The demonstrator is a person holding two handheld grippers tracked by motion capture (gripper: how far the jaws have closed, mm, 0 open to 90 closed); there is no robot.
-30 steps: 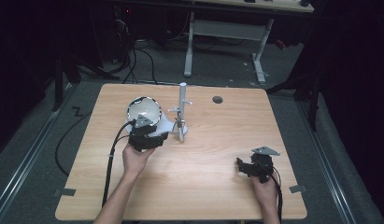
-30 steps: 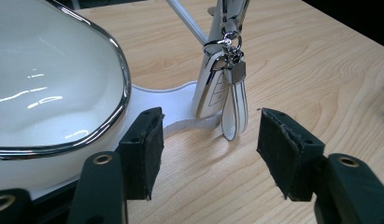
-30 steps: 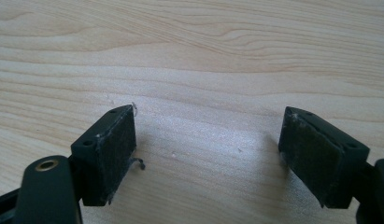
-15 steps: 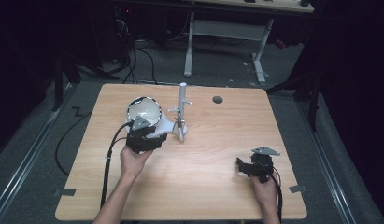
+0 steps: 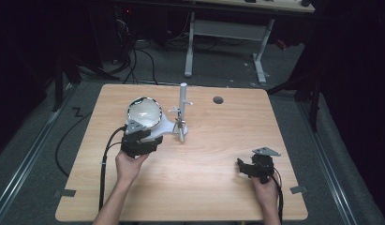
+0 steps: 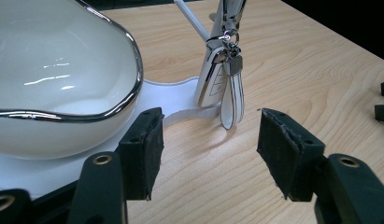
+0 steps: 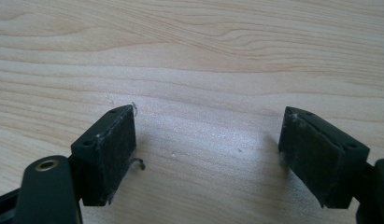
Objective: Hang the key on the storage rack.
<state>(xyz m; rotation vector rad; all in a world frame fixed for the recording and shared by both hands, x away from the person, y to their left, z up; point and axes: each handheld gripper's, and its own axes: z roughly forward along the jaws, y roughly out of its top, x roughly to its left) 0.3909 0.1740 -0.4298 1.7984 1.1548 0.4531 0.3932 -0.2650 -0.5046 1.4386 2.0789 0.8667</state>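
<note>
Item: key fob [image 6: 213, 77] w/ white strap [image 6: 231, 100], hung from peg of white stand [image 5: 182, 101], lower end just above stand's flat base [image 6: 180, 95]. Stand sat mid-table, far half of wooden table [image 5: 204, 154].

Left gripper [image 6: 208, 154]: jaws apart, nothing betw. pads; fob lay ahead of the gap, not touched (white bowl w/ silver rim [image 6: 54, 70] just beside its left jaw).

Right gripper [image 7: 208, 149]: jaws wide, empty, over bare wood at near right of table, well apart from stand.
</note>
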